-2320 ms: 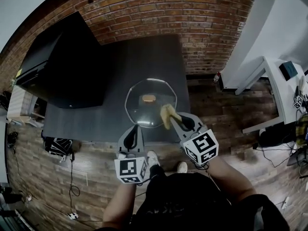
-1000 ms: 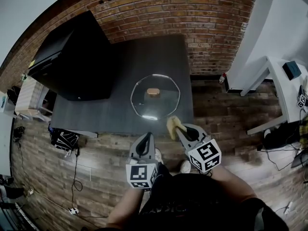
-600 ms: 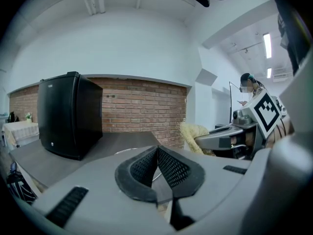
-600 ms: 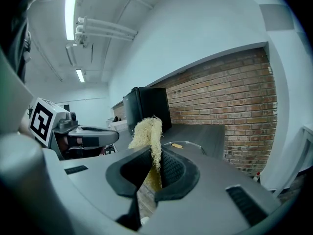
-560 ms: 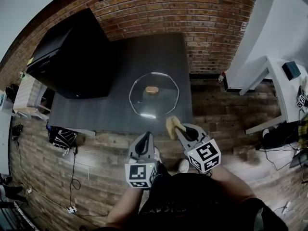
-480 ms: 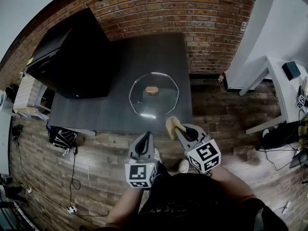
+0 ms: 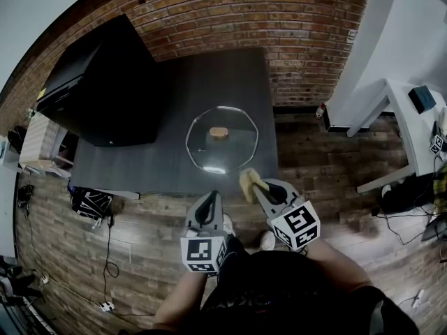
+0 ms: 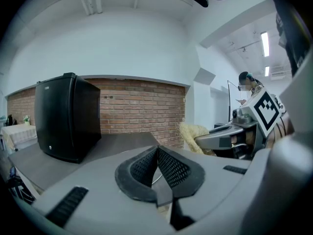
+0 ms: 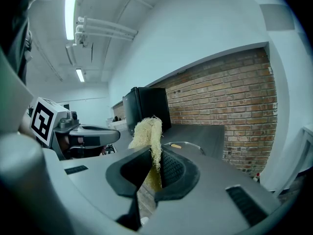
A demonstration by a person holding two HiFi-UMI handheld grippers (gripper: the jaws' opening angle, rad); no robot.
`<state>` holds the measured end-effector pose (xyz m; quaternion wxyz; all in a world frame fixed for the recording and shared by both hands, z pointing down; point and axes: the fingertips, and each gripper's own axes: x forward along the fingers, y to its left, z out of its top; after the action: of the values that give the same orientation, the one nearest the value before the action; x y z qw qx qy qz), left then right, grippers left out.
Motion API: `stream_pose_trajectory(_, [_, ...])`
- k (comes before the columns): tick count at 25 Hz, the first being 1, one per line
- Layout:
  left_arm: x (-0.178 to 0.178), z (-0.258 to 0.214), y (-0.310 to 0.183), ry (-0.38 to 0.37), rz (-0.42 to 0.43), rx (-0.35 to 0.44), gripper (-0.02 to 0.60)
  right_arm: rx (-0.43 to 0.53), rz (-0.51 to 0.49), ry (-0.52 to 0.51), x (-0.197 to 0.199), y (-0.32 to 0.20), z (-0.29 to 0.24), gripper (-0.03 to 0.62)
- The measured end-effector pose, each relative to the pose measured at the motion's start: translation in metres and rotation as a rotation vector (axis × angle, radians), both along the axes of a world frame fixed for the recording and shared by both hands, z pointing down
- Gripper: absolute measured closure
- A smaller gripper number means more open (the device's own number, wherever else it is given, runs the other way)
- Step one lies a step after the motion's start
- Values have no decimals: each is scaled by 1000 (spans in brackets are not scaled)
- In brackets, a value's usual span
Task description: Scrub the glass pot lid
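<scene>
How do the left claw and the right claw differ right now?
The left claw is shut on nothing; the right claw is shut on a yellow scrubber. The right claw's tip sits nearer the glass lid than the left claw's. Both hang short of the lid.

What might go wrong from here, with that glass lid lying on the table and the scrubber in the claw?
1. Nothing holds the glass lid. The left claw is shut, empty and away from it, so scrubbing may slide it along the table, whose near edge is close.
2. The right claw pinches only the lower part of the scrubber. The floppy top may bend or pull out under pressure.
</scene>
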<state>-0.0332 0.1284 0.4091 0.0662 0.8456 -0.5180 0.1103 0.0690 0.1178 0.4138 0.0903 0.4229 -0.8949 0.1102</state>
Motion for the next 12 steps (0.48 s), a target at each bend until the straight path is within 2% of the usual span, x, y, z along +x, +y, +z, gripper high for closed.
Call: stream_pose_trajectory(12, [-1, 2, -9, -9, -10, -9, 548, -1, -5, -8, 1, -11, 1, 548])
